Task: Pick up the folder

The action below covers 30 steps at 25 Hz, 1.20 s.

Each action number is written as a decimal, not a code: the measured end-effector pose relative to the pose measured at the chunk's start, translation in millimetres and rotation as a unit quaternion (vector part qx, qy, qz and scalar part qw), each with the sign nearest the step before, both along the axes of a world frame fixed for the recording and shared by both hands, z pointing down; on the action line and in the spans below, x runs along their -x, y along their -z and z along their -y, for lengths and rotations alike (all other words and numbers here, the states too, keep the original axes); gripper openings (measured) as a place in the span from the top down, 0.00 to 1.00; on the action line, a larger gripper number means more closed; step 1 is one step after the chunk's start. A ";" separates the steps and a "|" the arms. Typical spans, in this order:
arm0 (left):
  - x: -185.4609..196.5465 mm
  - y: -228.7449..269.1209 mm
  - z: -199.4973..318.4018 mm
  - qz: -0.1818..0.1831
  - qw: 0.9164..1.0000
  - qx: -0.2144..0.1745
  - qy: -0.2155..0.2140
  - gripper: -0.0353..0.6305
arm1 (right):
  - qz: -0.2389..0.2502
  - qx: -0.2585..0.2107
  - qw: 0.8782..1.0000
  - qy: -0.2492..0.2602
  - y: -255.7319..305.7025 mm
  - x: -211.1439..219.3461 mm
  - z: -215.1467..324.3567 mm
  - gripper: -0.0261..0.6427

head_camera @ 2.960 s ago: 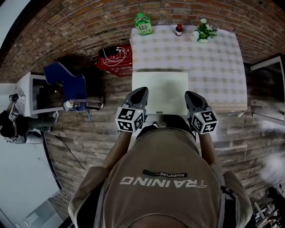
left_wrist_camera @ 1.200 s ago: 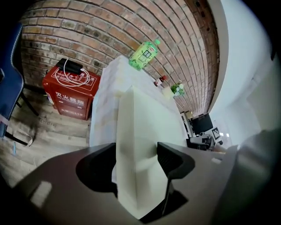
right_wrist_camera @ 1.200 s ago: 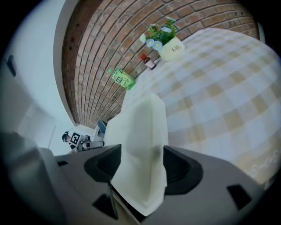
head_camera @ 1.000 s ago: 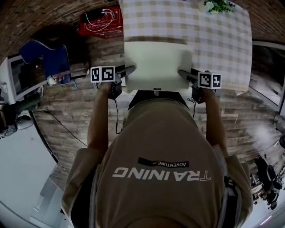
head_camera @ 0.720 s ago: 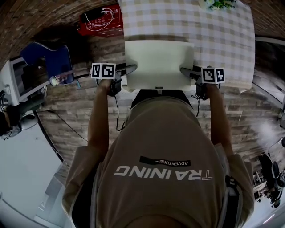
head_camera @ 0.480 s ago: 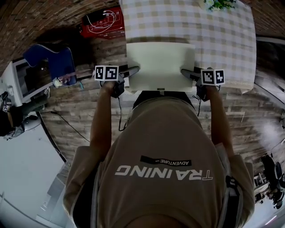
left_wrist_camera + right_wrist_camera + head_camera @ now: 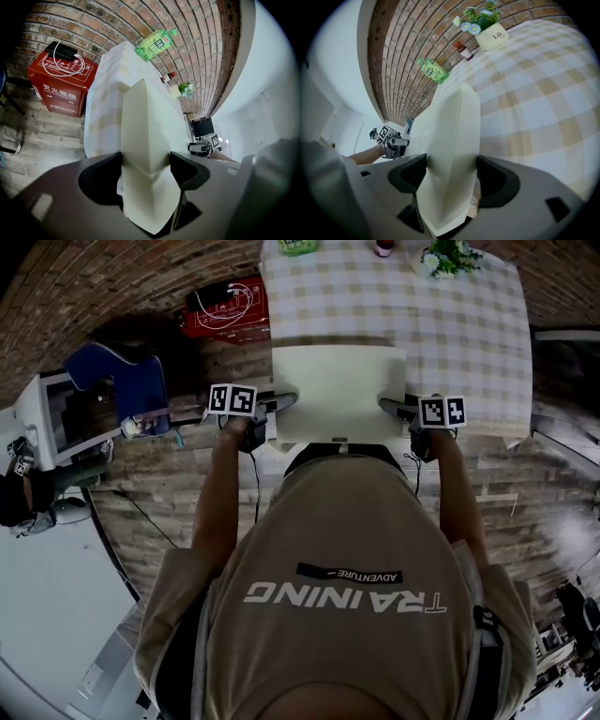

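A thick cream folder (image 7: 337,390) lies on the near edge of the checked table (image 7: 469,334) and overhangs it toward me. My left gripper (image 7: 284,401) straddles the folder's left edge. In the left gripper view the folder (image 7: 145,136) fills the gap of the left gripper (image 7: 146,161); its jaws have just been opening and stand at the folder's faces without a visible squeeze. My right gripper (image 7: 392,407) sits on the folder's right edge. In the right gripper view both pads of the right gripper (image 7: 451,166) lie against the folder (image 7: 450,140).
At the table's far edge by the brick wall stand a green bottle (image 7: 298,246), a small dark bottle (image 7: 382,247) and a flower pot (image 7: 448,259). A red box (image 7: 230,310) sits on the floor left of the table. A blue chair (image 7: 122,381) stands farther left.
Three seconds ago both grippers were at the folder's near edge; now they are at its left and right sides. Over the last second, folder and grippers have kept their place against the table.
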<state>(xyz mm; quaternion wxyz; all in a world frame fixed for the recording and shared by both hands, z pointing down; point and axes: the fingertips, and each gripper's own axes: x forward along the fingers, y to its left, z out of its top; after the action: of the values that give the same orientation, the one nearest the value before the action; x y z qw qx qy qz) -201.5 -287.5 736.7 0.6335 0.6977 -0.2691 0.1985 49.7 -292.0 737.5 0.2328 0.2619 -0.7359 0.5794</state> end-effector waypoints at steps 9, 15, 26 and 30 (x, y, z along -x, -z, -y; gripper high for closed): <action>-3.1 11.7 9.7 0.022 0.997 -0.057 0.045 0.49 | -0.021 -0.043 0.999 -0.023 10.2 -7.4 14.3 0.52; -3.9 45.4 22.5 0.016 0.993 -0.108 0.051 0.49 | -0.011 -0.091 0.996 -0.012 45.5 -9.7 34.8 0.52; 17.8 175.7 98.6 0.066 0.952 -0.295 0.045 0.49 | 0.018 -0.277 0.961 0.000 172.9 10.9 121.0 0.52; 18.7 214.6 130.5 0.063 0.934 -0.350 0.044 0.49 | 0.024 -0.335 0.942 -0.007 219.2 12.3 152.5 0.52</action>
<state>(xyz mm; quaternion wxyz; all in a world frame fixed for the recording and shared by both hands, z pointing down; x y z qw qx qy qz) -220.2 -418.0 522.2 0.3393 0.8487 -0.3912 0.1077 37.4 -444.6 518.3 0.1097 0.3155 -0.8912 0.3068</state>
